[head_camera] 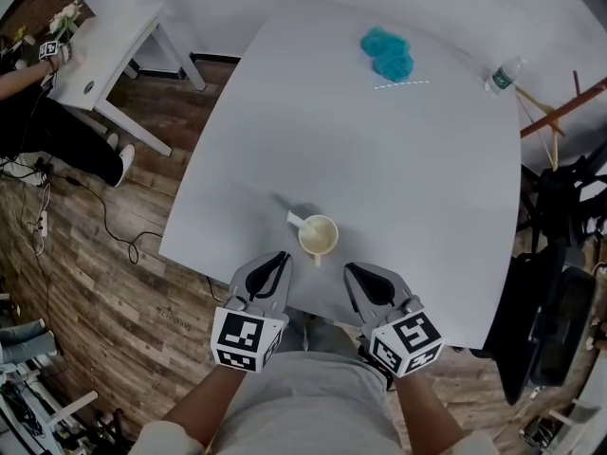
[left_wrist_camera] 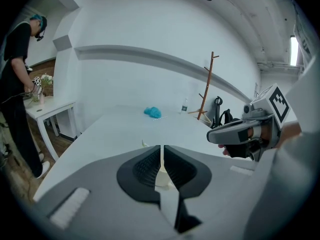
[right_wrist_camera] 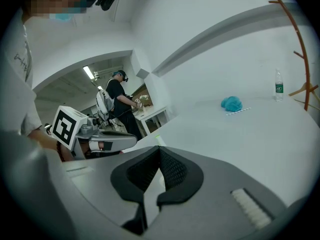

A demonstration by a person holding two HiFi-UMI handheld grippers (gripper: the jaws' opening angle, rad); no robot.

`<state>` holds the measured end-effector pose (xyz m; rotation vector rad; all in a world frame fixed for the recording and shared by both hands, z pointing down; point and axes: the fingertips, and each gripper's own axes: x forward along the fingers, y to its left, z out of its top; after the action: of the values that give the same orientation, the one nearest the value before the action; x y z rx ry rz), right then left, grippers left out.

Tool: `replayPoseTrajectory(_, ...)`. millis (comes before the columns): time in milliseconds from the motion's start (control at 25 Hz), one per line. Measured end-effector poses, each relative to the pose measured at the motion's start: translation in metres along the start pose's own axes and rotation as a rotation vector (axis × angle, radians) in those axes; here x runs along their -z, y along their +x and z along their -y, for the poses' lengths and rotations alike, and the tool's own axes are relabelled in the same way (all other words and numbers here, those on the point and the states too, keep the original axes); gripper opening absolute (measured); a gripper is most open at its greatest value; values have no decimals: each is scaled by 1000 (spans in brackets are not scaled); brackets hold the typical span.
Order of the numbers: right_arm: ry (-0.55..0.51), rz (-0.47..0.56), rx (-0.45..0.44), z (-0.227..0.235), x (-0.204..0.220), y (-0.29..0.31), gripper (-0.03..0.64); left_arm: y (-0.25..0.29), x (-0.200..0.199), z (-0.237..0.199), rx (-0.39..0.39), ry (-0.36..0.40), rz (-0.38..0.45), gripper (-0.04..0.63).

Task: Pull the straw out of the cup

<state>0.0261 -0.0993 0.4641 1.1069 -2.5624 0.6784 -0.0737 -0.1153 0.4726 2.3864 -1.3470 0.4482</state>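
Observation:
A cream cup [head_camera: 319, 236] stands near the front edge of the white table [head_camera: 398, 169], and a white straw [head_camera: 297, 220] sticks out of it, leaning to the left. My left gripper [head_camera: 282, 256] hovers just short of the cup on its left, jaws a narrow slit apart with nothing between them. Through that slit in the left gripper view [left_wrist_camera: 161, 149] the cup [left_wrist_camera: 161, 178] shows, and the straw's tip [left_wrist_camera: 144, 144] pokes above the left jaw. My right gripper [head_camera: 351, 269] is level with it on the cup's right, pads together and empty [right_wrist_camera: 159, 149].
A blue cloth [head_camera: 387, 53], a second straw [head_camera: 402, 84] and a water bottle [head_camera: 505, 75] lie at the table's far side. A smaller white table [head_camera: 104, 60] with a person beside it stands at the left. A wooden rack [head_camera: 560, 112] and black gear [head_camera: 550, 320] crowd the right.

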Motion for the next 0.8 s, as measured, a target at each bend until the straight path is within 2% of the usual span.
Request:
replayPoseTrajectory(440, 20, -22, 3, 7, 8, 14, 6, 28, 16, -17, -5, -66, -51, 63)
replayPoseTrajectory(800, 41, -36, 12, 15, 12, 19, 6, 54, 28, -23, 28, -138, -84, 129)
